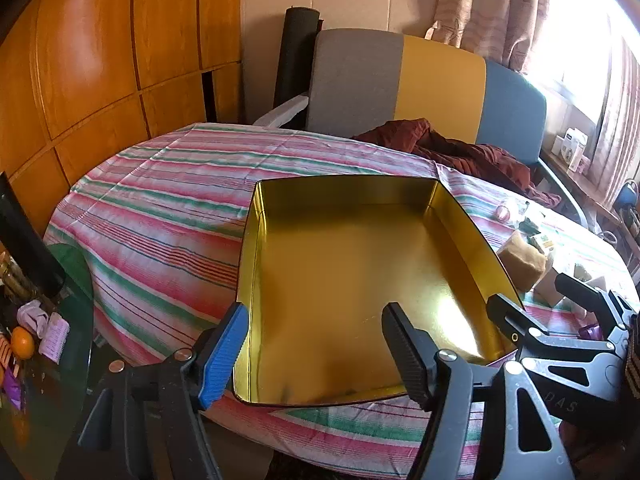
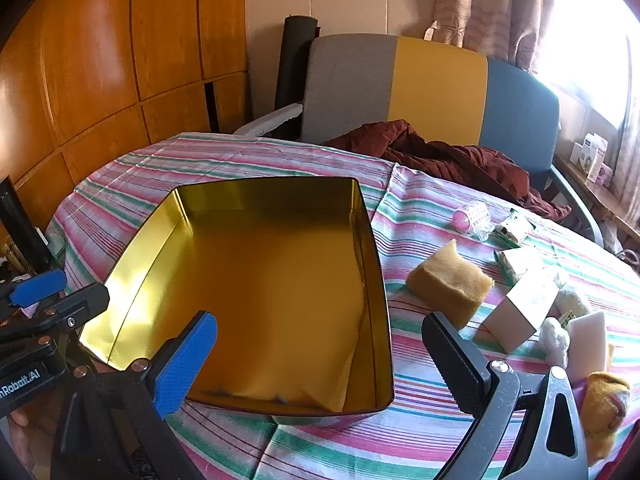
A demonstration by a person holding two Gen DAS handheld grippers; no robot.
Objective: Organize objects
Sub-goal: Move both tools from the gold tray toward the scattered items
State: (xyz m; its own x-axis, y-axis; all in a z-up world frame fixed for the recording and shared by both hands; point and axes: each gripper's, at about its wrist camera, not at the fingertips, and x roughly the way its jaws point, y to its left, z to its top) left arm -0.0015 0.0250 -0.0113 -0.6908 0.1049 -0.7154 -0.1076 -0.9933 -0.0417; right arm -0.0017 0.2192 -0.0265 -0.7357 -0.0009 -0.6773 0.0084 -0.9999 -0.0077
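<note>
Left gripper [image 1: 316, 352]: I see my jaws standing well apart, nothing between the pads; the blue finger [image 1: 224, 360] sits just outside the tin's left wall, the black one over its floor.
Right gripper [image 2: 320, 364]: I have it spread as wide as it goes and holding nothing; its blue finger [image 2: 186, 364] hangs over the tin's near end, its black finger [image 2: 456, 368] over the cloth to the right of the tin.
Tin [image 2: 376, 280]: gold inside, open, with no contents; it lies flat on the striped cloth [image 2: 248, 152], directly ahead of both my grippers.
Sponge [image 2: 450, 284]: tan block on the cloth, just right of the tin, apart from it.
White box [image 2: 520, 312]: beside the sponge, further right.
Small items [image 2: 472, 218]: a pink ball and clear packets, beyond the sponge.
Far edge: a dark red garment [image 2: 448, 160] lies crumpled where the cloth meets a grey, yellow and blue chair [image 2: 436, 84].
</note>
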